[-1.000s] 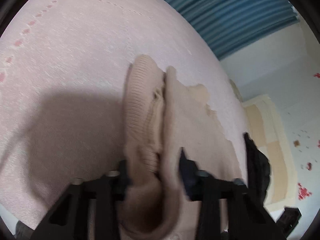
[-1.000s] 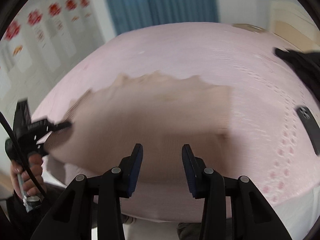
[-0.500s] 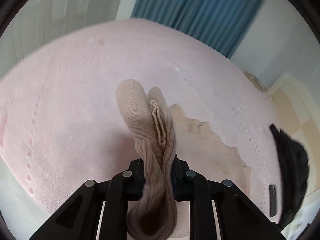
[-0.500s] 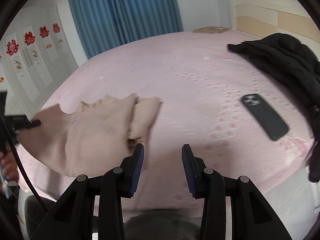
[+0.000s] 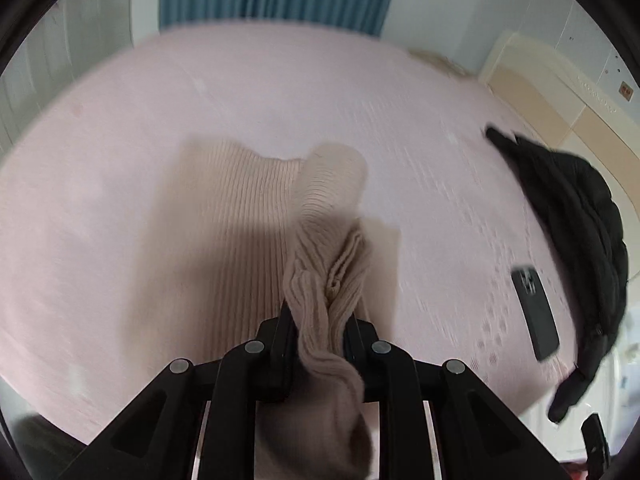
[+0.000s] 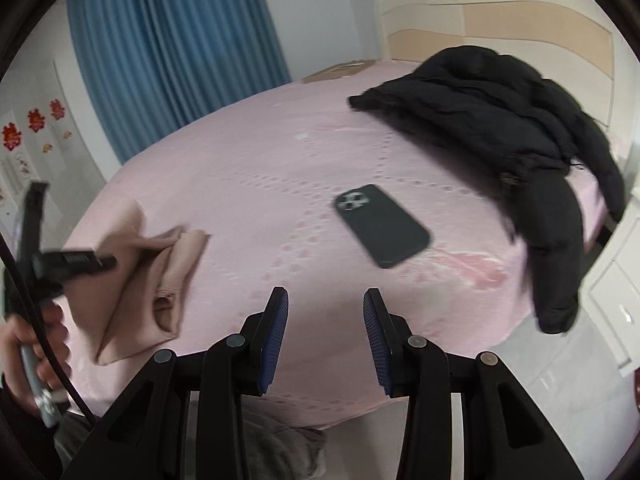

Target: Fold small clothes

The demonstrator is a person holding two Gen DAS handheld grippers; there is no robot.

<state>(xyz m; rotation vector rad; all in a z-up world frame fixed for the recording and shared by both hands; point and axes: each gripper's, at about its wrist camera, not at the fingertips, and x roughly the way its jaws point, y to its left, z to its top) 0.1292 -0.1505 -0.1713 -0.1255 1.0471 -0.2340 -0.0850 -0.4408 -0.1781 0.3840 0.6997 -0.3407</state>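
**A:** ok so what was your left tool (image 5: 318, 320) doing at that point? Couldn't tell from the thumbnail.

**B:** It was clamped on a bunched ribbed edge of the beige knit garment (image 5: 256, 216). In the left wrist view you had the fabric pinched right between the jaws at lower centre, with a thick fold spilling down toward the lens and a rounded roll of knit standing up just above. The jaws had been closing in on it just before. The rest of the garment lay spread on the pink bed (image 5: 120, 128), left of centre in that frame.

**A:** And your right tool (image 6: 325, 320)?

**B:** Jaws apart, nothing between them. You were holding it over the near edge of the bed, bottom centre of the right wrist view. From there the garment (image 6: 156, 280) sat at the lower left, partly folded over itself, with the left tool (image 6: 102, 261) biting its edge and your hand (image 6: 38, 344) on the handle at the far left.

**A:** Anything else lying on the bed?

**B:** A dark phone (image 6: 382, 226), camera side up, about mid-frame, well apart from the garment. A black jacket (image 6: 500, 132) was heaped at the upper right, one sleeve hanging over the bed's edge. Blue curtain (image 6: 168, 56) at the upper left, headboard (image 6: 500, 32) behind the jacket.
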